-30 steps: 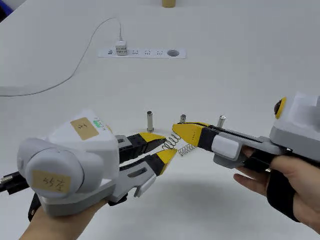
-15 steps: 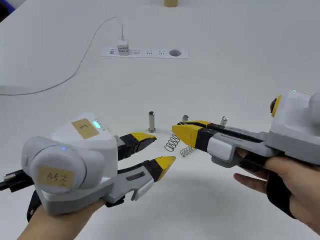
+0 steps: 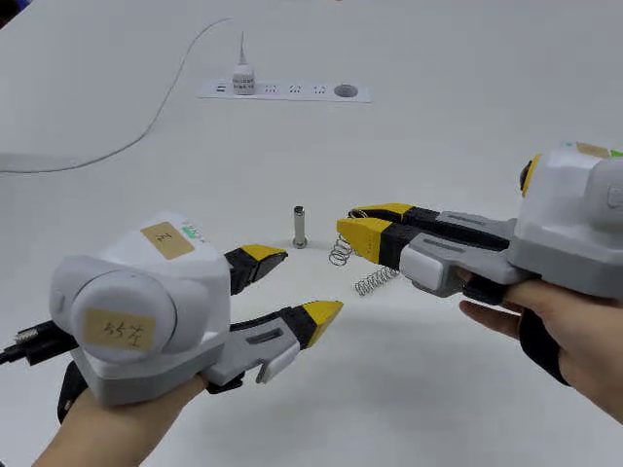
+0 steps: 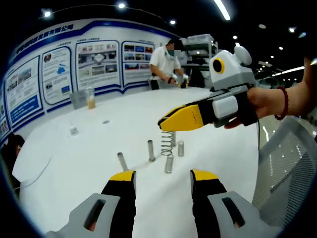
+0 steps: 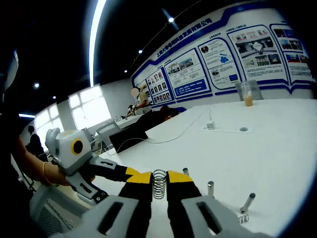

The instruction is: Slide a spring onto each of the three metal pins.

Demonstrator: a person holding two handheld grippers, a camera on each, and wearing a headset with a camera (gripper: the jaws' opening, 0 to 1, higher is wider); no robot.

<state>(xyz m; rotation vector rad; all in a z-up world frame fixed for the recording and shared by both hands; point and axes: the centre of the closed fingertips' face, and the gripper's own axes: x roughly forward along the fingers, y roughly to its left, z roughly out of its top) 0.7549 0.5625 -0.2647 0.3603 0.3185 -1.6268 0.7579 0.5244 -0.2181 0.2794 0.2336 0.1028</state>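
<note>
all three pins (image 4: 151,150) look bare so far; the right gripper (image 5: 159,177) pinches one spring (image 5: 158,187), the left gripper (image 4: 162,174) gapes empty.

The right hand-held gripper (image 5: 159,177) rises from the bottom edge, its 2 yellow-tipped jaws clamped on an upright spring (image 5: 158,187). Just past its right jaw, 3 metal pins stand on the white counter (image 5: 277,163): the nearest pin (image 5: 185,171), the middle pin (image 5: 210,189), and the outer pin (image 5: 246,202), which looks tilted. A second spring (image 5: 241,218) lies by the foot of the outer pin. The left hand-held gripper (image 5: 124,181) comes in from the left. Farther back are a power strip (image 5: 225,130) and a cup (image 5: 246,94).
</note>
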